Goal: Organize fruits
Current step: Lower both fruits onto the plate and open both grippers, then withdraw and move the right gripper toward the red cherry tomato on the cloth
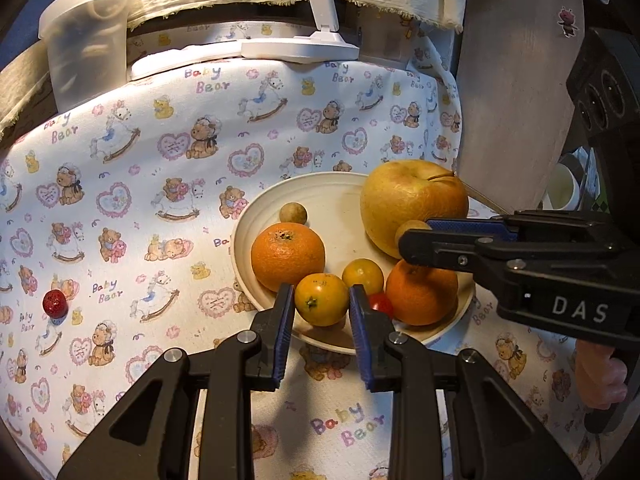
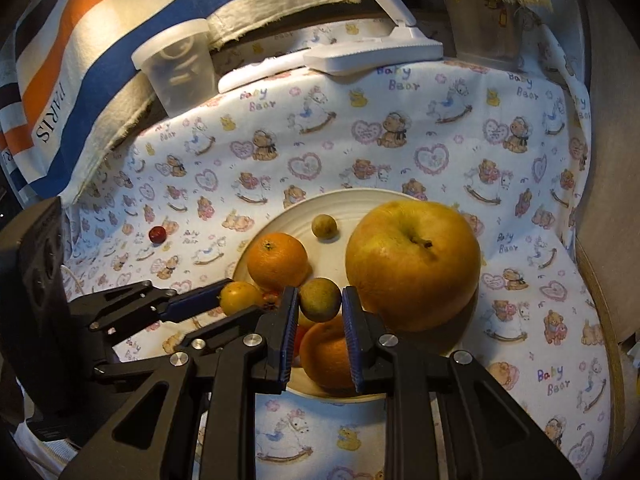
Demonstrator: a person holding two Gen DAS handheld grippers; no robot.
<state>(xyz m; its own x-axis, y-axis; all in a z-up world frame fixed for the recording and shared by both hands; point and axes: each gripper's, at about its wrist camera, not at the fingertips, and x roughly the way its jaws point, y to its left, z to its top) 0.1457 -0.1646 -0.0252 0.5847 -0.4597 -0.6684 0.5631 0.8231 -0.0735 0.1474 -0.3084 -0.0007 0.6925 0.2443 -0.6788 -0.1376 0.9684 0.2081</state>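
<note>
A white plate (image 1: 340,200) (image 2: 360,200) holds a big yellow apple (image 1: 412,204) (image 2: 412,264), two oranges (image 1: 288,256) (image 1: 422,294), a small brown round fruit (image 1: 293,213), a yellow tomato (image 1: 362,276) and a red cherry tomato (image 1: 381,304). My left gripper (image 1: 321,294) (image 2: 240,300) is shut on a small orange-yellow fruit (image 1: 322,299) (image 2: 238,298) over the plate's near rim. My right gripper (image 2: 320,294) (image 1: 414,232) is shut on a small brown-green round fruit (image 2: 320,299) (image 1: 412,231) in front of the apple.
A red berry (image 1: 55,303) (image 2: 157,234) lies alone on the bear-print cloth (image 1: 160,200), left of the plate. At the back stand a clear plastic cup (image 1: 86,40) and a white lamp base (image 1: 300,48). A wooden board (image 1: 516,100) rises on the right.
</note>
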